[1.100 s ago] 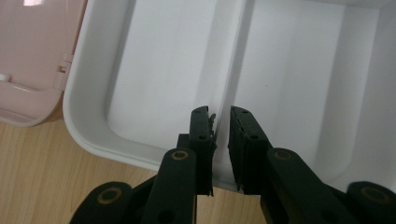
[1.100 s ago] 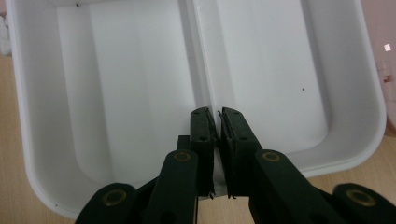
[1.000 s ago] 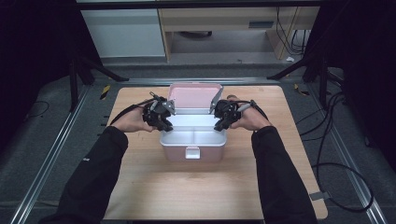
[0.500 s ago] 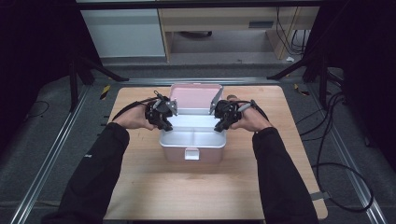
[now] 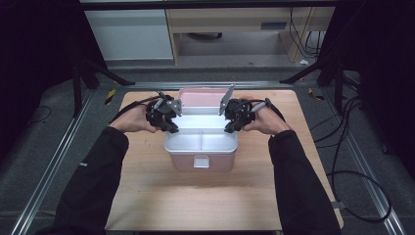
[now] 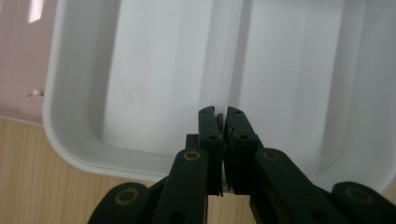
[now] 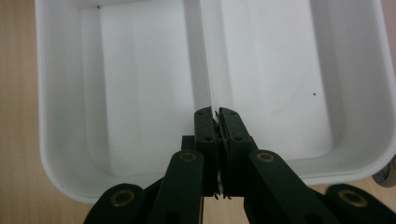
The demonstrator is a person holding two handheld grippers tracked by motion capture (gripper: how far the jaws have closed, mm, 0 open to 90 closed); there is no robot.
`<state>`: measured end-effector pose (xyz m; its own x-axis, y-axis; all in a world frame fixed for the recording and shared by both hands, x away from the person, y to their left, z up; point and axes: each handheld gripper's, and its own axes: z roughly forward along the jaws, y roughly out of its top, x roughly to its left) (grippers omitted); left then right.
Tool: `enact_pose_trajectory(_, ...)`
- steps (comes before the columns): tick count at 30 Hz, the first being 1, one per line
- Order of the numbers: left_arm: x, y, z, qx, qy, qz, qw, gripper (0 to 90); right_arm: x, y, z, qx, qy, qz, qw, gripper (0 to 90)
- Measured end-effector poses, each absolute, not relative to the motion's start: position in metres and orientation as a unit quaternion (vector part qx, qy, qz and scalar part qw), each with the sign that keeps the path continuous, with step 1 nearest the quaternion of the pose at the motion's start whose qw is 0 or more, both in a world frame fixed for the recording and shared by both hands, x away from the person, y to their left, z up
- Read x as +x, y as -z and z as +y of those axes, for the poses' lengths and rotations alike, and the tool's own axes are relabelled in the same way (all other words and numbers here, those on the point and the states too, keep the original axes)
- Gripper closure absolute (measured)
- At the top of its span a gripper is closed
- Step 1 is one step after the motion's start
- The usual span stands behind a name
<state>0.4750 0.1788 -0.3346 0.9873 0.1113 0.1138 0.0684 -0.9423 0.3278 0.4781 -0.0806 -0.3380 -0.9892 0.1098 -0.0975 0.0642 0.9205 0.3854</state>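
Risen a little since the earlier frames, hands included: left tongs (image 5: 172, 128) and right tongs (image 5: 229, 129), each pinched shut on an opposite rim of the white two-compartment plastic tray (image 5: 200, 152). Sits in the pink rectangular plastic lunch box (image 5: 186, 164) at mid light wooden surface (image 5: 147, 196), pink hinged lid (image 5: 200, 98) already open behind; grip done, lifting clear probably just begun. Seen from above as box and lid; from the tongs' cameras, closed jaw tips over the tray's empty halves.

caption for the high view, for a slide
Both grippers, left and right, lift a white divided tray from a pink box.
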Motion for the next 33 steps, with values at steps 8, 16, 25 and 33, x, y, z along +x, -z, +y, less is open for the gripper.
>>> enact_pose_trajectory(8, 0.441, 0.314, 0.178, 0.984, -0.073, 0.023, 0.159, 87.3, 0.451, 0.322, -0.078, 0.029, -0.191, 0.979, 0.059, 88.1)
enact_pose_trajectory(16, 0.398, 0.307, 0.175, 0.985, -0.079, 0.020, 0.151, 87.6, 0.412, 0.315, -0.080, 0.030, -0.191, 0.980, 0.054, 88.0)
enact_pose_trajectory(25, 0.350, 0.318, 0.177, 0.985, -0.073, 0.001, 0.155, 88.6, 0.364, 0.324, -0.080, 0.018, -0.191, 0.980, 0.050, 88.6)
enact_pose_trajectory(33, 0.315, 0.340, 0.181, 0.986, -0.044, 0.012, 0.160, 88.5, 0.326, 0.352, -0.077, 0.014, -0.201, 0.979, 0.033, 88.8)
